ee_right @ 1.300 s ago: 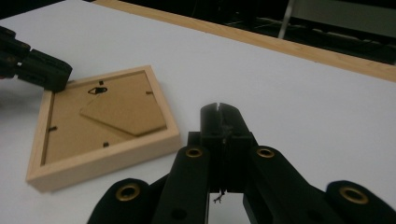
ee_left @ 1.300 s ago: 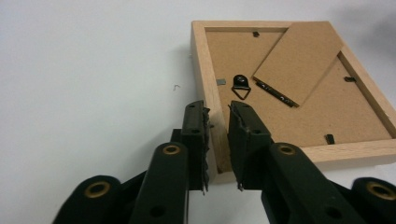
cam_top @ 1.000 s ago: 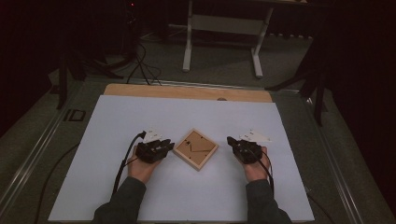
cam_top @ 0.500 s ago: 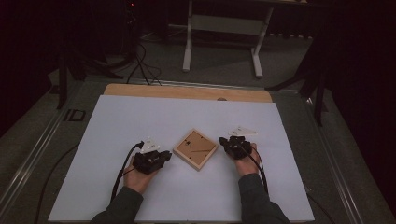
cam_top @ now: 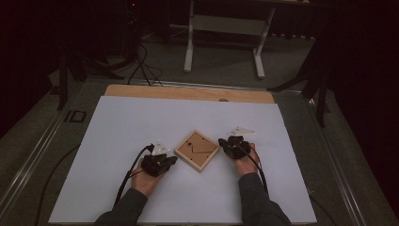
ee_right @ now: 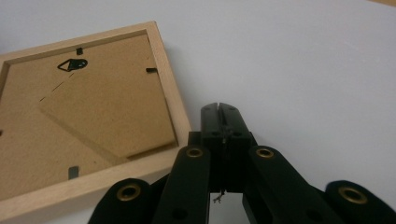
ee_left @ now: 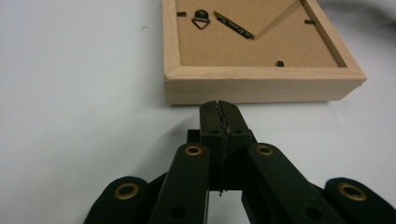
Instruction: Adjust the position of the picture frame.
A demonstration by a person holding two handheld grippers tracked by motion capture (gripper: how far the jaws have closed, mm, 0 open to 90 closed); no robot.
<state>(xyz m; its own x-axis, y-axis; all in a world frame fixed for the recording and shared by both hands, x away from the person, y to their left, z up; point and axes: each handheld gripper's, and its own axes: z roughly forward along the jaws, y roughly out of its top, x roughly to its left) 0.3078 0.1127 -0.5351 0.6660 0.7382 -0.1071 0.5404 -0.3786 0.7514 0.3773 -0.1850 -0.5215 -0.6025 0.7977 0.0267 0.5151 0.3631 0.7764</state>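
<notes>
A small square wooden picture frame (cam_top: 197,150) lies face down on the white sheet, turned like a diamond. Its brown backing board (ee_left: 252,32) carries a black hanger (ee_right: 72,64) and turn clips. My left gripper (cam_top: 172,160) sits just left of the frame. In the left gripper view its tips (ee_left: 218,105) stand shut right before the frame's side wall (ee_left: 261,85); the jaws have just been closing, with nothing between them. My right gripper (cam_top: 222,141) is at the frame's right corner. Its jaws (ee_right: 219,108) are shut and empty beside the frame's rail (ee_right: 168,88).
The white sheet (cam_top: 141,122) covers a table with a wooden strip (cam_top: 188,92) along its far edge. Beyond it stand a white leg frame (cam_top: 223,42) and floor cables (cam_top: 141,61). A black cable (cam_top: 129,176) trails from the left gripper.
The left hand has drawn back toward the near edge and lower. The right hand has slid left, up to the frame's right corner. The frame has not moved.
</notes>
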